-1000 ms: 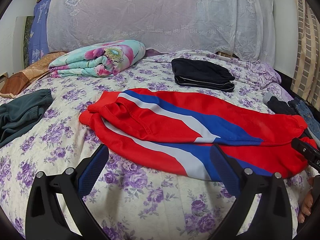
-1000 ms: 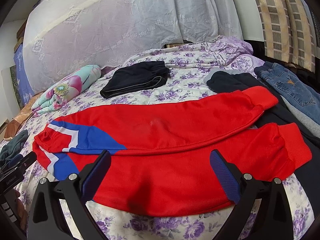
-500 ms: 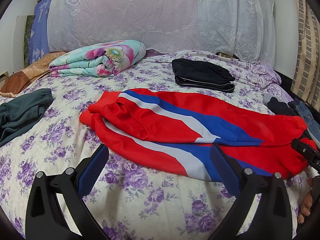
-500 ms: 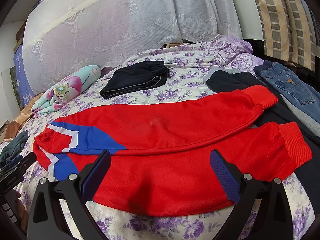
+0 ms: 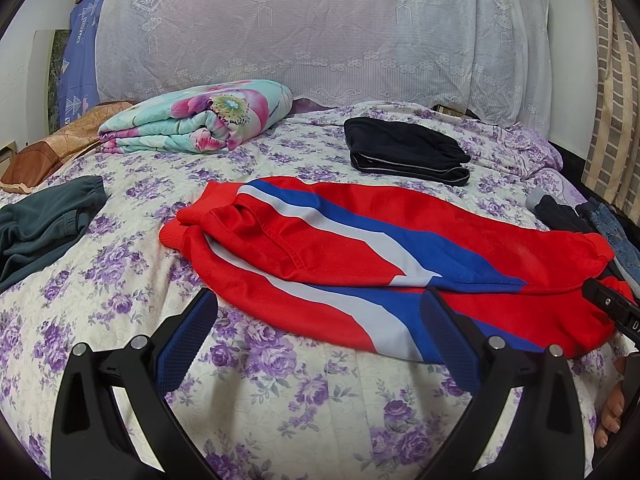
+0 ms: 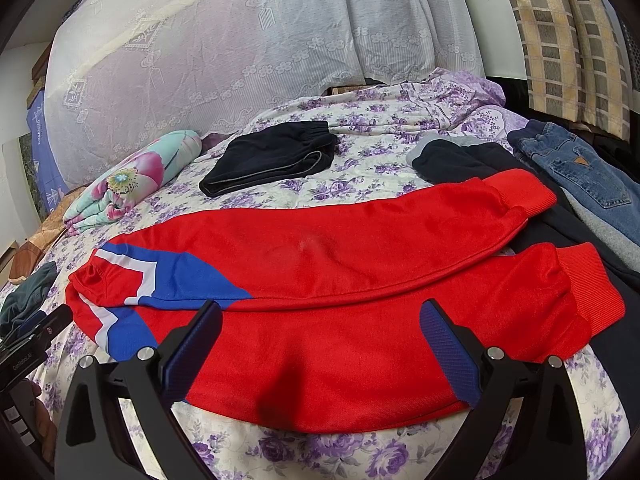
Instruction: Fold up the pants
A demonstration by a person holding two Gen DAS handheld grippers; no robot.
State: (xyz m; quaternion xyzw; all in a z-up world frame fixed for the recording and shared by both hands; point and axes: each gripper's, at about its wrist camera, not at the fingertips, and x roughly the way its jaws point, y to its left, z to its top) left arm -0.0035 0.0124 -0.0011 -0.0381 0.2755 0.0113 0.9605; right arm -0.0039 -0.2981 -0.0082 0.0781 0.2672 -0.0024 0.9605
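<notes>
Red pants (image 5: 360,248) lie flat along the bed (image 5: 120,312) front edge; left gripper (image 5: 320,340) and right gripper (image 6: 320,344) released, seemingly just above the fabric.

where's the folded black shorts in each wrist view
Left wrist view: the folded black shorts lie upper right of centre, beyond the red pants.
Right wrist view: the same shorts lie upper left of centre, again beyond the red pants.
Shared landmark: the floral folded blanket, left of the shorts in both.

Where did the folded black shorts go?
The folded black shorts lie on the purple-flowered bedsheet, behind the red track pants and right of the rolled floral blanket.
</notes>
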